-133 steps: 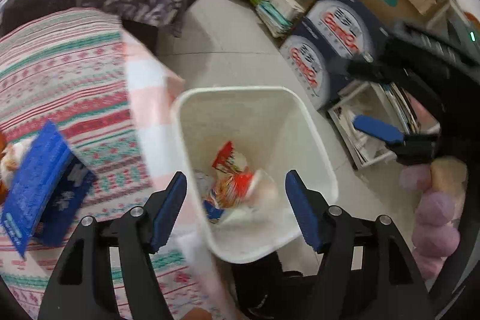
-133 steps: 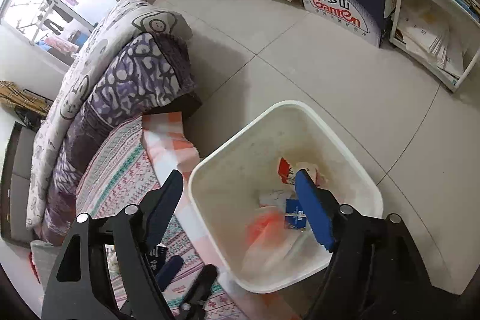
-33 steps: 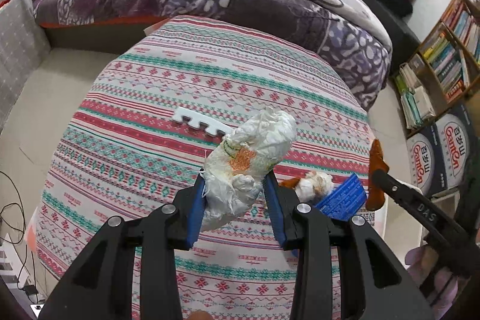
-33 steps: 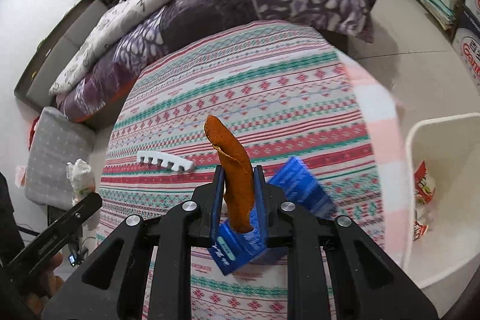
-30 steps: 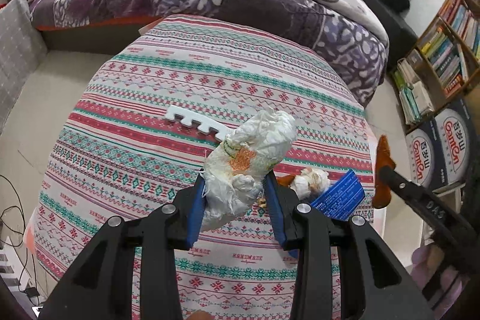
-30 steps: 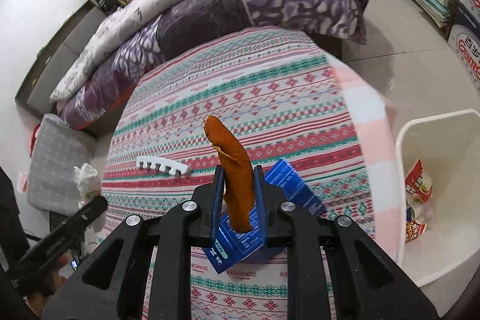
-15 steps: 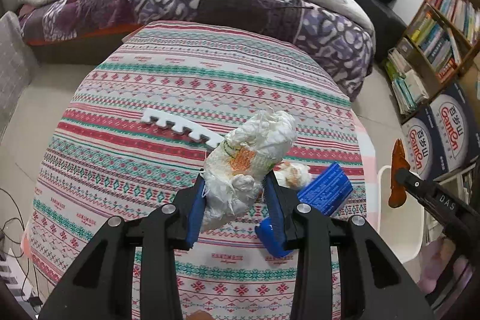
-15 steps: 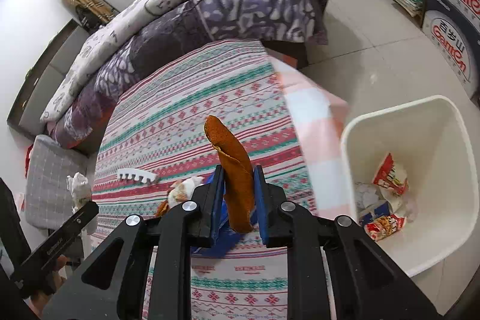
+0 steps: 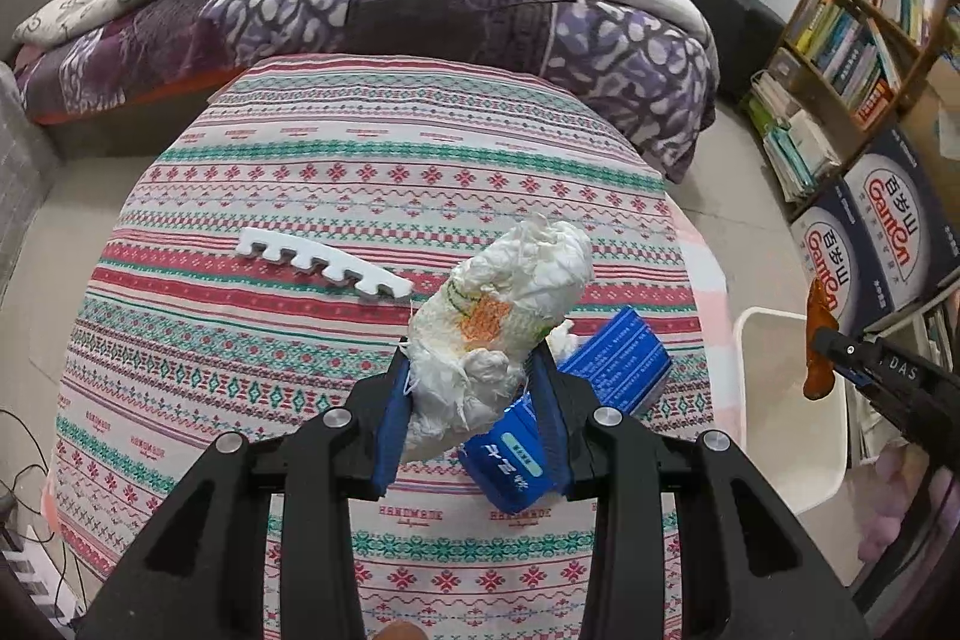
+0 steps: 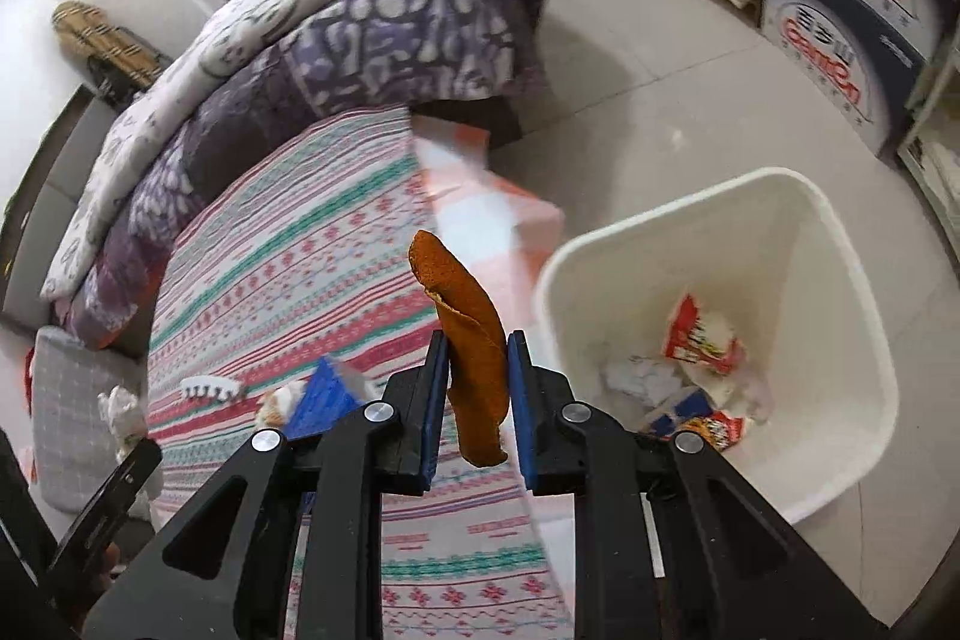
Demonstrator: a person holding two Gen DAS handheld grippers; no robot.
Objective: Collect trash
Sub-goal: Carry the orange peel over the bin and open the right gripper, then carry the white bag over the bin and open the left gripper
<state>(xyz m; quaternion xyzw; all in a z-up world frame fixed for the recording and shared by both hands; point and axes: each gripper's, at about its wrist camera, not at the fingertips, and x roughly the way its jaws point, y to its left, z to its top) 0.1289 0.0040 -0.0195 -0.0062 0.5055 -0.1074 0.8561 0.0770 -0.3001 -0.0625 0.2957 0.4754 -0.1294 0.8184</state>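
Left wrist view: left claw (image 9: pixel 473 400) clamps crumpled wrapper (image 9: pixel 501 322); right claw (image 10: pixel 477 388) pinches orange peel (image 10: pixel 471 340) beside bin (image 10: pixel 828 220).

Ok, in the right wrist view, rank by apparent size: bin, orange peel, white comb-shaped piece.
1. Bin, clearly largest.
2. Orange peel, though it sits close to the camera in the right hand-held gripper, which inflates it.
3. White comb-shaped piece, far off, smallest.

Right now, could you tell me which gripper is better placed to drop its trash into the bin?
Right: the right gripper holds the orange peel beside the white bin, while the left gripper is over the table.
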